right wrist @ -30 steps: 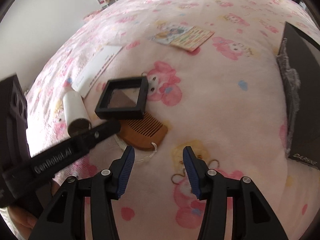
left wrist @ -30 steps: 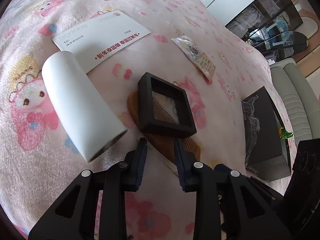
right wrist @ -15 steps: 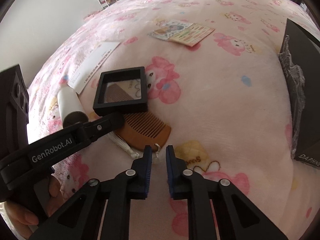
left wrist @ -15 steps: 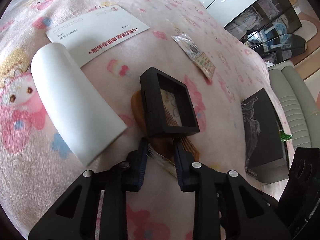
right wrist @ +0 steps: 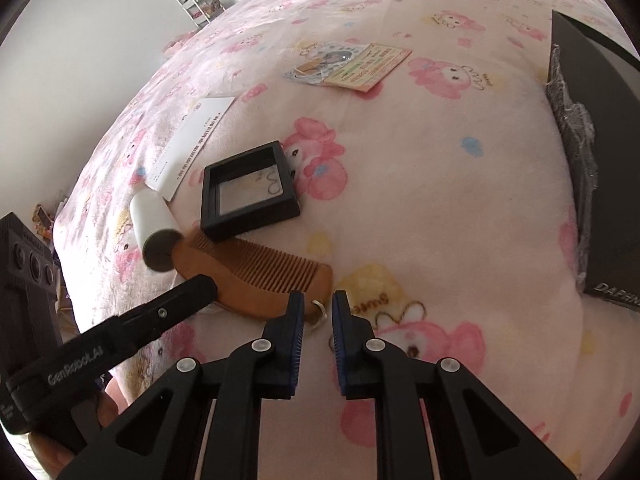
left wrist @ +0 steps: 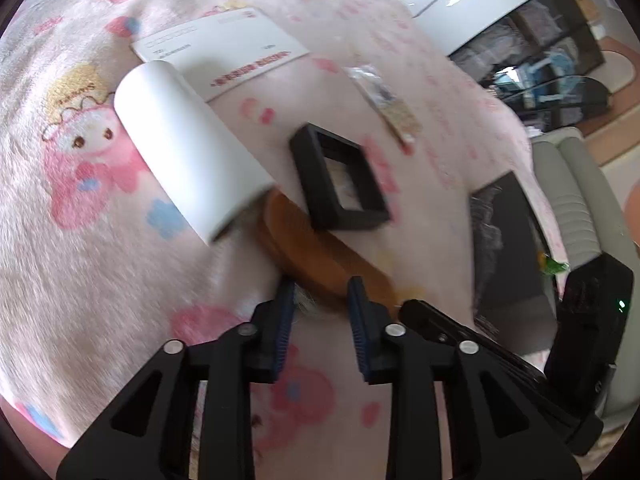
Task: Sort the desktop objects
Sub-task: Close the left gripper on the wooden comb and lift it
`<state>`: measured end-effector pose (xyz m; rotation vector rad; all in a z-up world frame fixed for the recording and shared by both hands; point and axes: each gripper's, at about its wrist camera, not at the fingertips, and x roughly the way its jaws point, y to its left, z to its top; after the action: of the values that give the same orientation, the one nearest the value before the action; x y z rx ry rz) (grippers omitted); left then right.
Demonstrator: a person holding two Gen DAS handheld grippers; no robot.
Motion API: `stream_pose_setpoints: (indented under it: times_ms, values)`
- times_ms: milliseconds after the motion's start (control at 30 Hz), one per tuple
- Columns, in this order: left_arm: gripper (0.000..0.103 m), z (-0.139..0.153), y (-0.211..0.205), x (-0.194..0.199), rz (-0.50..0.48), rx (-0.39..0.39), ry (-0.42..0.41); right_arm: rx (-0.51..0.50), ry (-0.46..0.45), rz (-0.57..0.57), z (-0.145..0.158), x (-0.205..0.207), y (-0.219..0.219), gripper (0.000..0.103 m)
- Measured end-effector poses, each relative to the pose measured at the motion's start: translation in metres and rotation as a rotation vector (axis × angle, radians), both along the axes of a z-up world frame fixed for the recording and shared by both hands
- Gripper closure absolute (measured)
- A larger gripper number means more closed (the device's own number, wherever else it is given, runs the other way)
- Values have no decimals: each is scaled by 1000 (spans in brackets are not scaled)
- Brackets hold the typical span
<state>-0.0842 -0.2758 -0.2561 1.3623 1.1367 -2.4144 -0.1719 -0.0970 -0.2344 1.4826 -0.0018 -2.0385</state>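
A brown wooden comb lies on the pink blanket, its far end under a black square frame. My left gripper has the comb's near edge and white tassel between its fingertips. Its jaws are opening and the pads stand off the wood. One of the left gripper's fingers rests by the comb in the right wrist view. My right gripper is shut at the comb's right end. The comb's white cord shows in the slit between its tips.
A white roll lies left of the comb, touching its end. A white envelope and a card packet lie beyond. A black box stands at the right. A sofa and shelves stand past the blanket.
The comb has slid out from under the black frame toward me. My left jaws have spread wider. My right gripper went from open to shut and stays shut.
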Motion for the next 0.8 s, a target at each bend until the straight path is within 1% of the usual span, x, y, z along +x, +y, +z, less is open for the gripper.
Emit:
stream_pose_setpoints:
  times_ms: [33,67,100,133,167,200,233,267,300,333,400,533,700,800]
  values:
    - [58,0,-3,-2,5,-2,-3,-10,-7,-2,-1,-2,-1,88]
    - [54,0,-4,-4,13,-8,-8,-21,-14,-3,-3,-4,-3,79]
    - [51,0,-6,-6,21,-16,-13,-29,-21,-4,-4,-6,-4,74]
    - [51,0,-7,-8,31,-25,-15,-30,-33,-3,-8,-8,-7,66]
    - [51,0,-9,-11,42,-38,-15,-30,-44,-1,-11,-10,-9,65]
    - [51,-1,-10,-12,45,-47,-15,-31,-54,1,-14,-12,-11,64]
    - [55,-4,-9,-14,45,-53,-14,-34,-59,4,-17,-13,-13,59]
    - [59,-8,-9,-17,41,-67,-24,-43,-67,9,-21,-14,-16,58]
    - [68,-10,-7,-17,34,-92,-30,-59,-79,8,-25,-16,-18,57]
    - [68,-10,-4,-17,26,-120,-33,-73,-95,-1,-29,-18,-19,56]
    - [69,-7,-3,-12,24,-130,-16,-81,-100,-12,-28,-18,-17,57]
    - [70,2,2,-2,1,-107,8,-85,-82,-14,-18,-9,-8,63]
    - [70,8,28,12,-44,-87,17,-33,-22,-12,-3,12,12,64]
    - [70,11,45,23,-69,-65,15,-11,-19,-30,1,23,29,64]
